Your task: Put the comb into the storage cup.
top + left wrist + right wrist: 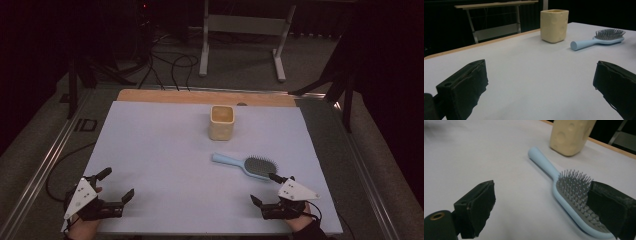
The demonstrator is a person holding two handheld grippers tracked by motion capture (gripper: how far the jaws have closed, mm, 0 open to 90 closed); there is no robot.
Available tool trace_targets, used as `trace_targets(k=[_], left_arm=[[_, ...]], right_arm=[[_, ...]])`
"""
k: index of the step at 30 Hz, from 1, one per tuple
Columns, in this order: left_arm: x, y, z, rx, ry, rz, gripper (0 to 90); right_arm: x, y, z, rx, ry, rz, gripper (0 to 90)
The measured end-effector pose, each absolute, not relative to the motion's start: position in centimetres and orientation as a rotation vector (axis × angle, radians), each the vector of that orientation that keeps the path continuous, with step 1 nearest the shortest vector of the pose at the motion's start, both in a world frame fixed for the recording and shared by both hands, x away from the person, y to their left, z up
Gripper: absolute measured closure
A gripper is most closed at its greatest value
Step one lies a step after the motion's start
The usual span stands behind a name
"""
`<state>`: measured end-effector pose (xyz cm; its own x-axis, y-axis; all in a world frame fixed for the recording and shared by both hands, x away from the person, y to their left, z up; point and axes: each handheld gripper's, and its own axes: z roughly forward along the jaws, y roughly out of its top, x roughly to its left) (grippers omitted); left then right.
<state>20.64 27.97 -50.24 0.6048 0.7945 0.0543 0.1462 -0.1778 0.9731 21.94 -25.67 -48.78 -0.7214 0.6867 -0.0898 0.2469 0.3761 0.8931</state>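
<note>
Two grippers, both spread wide and holding nothing. We have the right gripper [272, 189] low at the near right of the counter [160, 150], with the blue hairbrush [245, 165] just ahead of it; the left gripper [118, 184] sits well apart at the near left.

Brush lies flat, bristles up, head toward us, handle pointing away toward the yellow cup [221, 122]. In the right gripper view one of our fingers [611, 207] already overlaps the bristle head [574, 187]; the other is well off to the side over bare counter.

Risks as we judge them:
- Closing here likely catches bristles, not the body: soft, uneven grip, brush may twist or slip.
- Low flat body on the counter: fingers could skid over it and shove it away.
- Pushing forward could drive the handle [541, 161] toward the cup, which stands near its tip, and tip it.

Aiming for the handle looks safer.
</note>
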Motion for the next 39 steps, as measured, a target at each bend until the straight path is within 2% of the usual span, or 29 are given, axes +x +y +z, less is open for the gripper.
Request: trace_targets(k=[22, 39], left_arm=[[20.6, 28.2, -50.2, 1.659, 0.790, 0.702, 0.0], [20.6, 28.2, -50.2, 1.655, 0.791, 0.701, 0.0]], right_arm=[[23.3, -25.1, -42.3, 0.723, 2.144, 1.373, 8.5], [25.2, -23.7, -39.6, 0.655, 2.148, 1.382, 8.6]])
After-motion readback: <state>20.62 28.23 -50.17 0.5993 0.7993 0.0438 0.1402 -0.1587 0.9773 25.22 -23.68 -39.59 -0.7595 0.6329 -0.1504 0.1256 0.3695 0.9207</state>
